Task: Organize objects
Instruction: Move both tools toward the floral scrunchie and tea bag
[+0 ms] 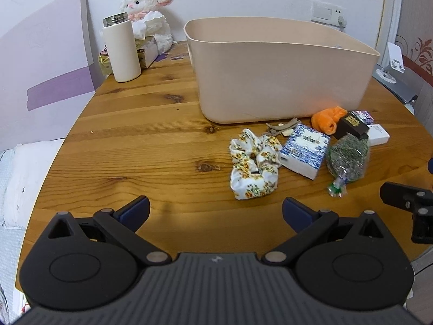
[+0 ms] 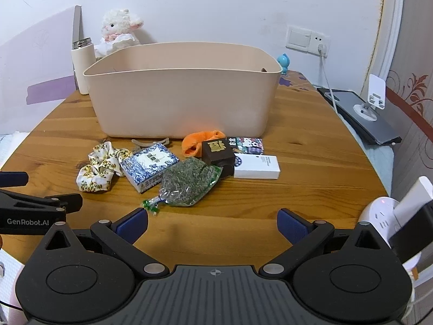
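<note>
A beige plastic bin [image 1: 270,81] [image 2: 184,100] stands on the round wooden table [image 1: 135,140]. In front of it lie a floral scrunchie [image 1: 254,162] [image 2: 100,169], a blue-white patterned box [image 1: 304,150] [image 2: 148,168], a bag of green dried leaves [image 1: 347,157] [image 2: 189,181], an orange cloth [image 1: 327,120] [image 2: 200,140], a dark brown box [image 1: 351,127] [image 2: 217,151], a white box [image 2: 255,166], a colourful card pack [image 2: 247,145] and a hair clip [image 1: 281,128]. My left gripper [image 1: 215,212] is open and empty, short of the scrunchie. My right gripper [image 2: 212,224] is open and empty, short of the leaf bag.
A white thermos [image 1: 121,48] [image 2: 81,65], a plush lamb [image 1: 148,10] and small boxes stand at the back left. A blue toy [image 2: 283,62], wall socket with cable, laptop [image 2: 360,113] and phone stand sit at right. A white power strip [image 2: 384,216] is near right.
</note>
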